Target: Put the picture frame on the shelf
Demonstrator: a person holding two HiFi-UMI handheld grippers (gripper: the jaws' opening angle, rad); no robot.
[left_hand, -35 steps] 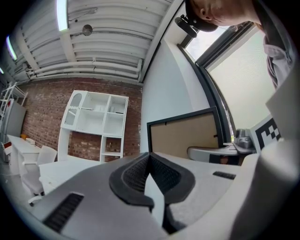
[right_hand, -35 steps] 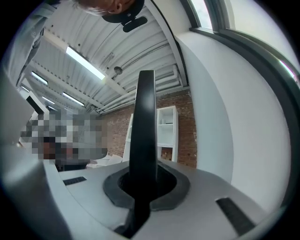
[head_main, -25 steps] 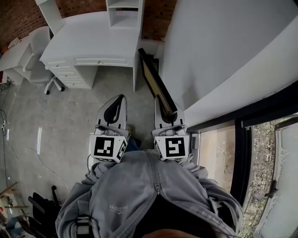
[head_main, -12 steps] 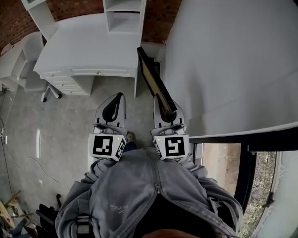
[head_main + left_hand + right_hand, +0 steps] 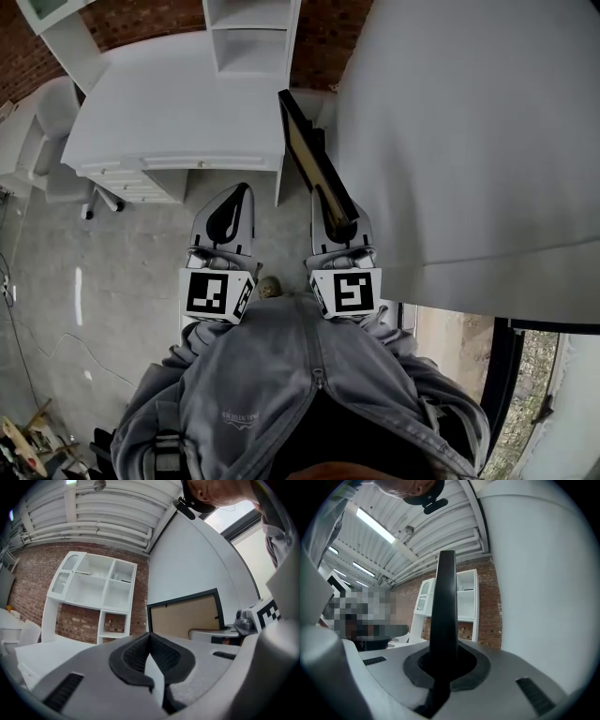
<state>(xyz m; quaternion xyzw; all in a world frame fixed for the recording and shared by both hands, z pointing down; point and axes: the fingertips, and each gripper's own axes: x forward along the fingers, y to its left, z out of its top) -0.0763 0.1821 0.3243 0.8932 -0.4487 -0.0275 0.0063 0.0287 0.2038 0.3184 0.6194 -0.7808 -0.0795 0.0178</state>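
Black-rimmed and flat, the picture frame (image 5: 314, 159) is a thin rectangle with a smooth tan, board-like face. It stands on edge in the air, reaching forward from the right gripper (image 5: 330, 202) above a grey, concrete-looking floor (image 5: 122, 253).

The right gripper's jaws are clamped on the frame's near end. In the right gripper view the frame rises from between the dark, ribbed pads as a narrow black band seen edge-on.

The left gripper (image 5: 241, 192) is pale grey with rounded shells. Its jaws are pressed fully together with nothing between them. It points the same way, just beside the frame without touching it. In the left gripper view the frame's tan face and black rim show to the right of the closed tips.

Each gripper carries a white cube with black square markers at its rear, close to the person's grey jacket (image 5: 300, 394).

Ahead stands a smooth white desk (image 5: 178, 103) with drawers. A white shelf unit (image 5: 248, 37) of open box compartments rises from its back edge, against a rough red brick wall (image 5: 323, 37). The frame's far end is near the desk's right corner, short of the shelf unit. A plain white wall (image 5: 469, 141) runs along the right.
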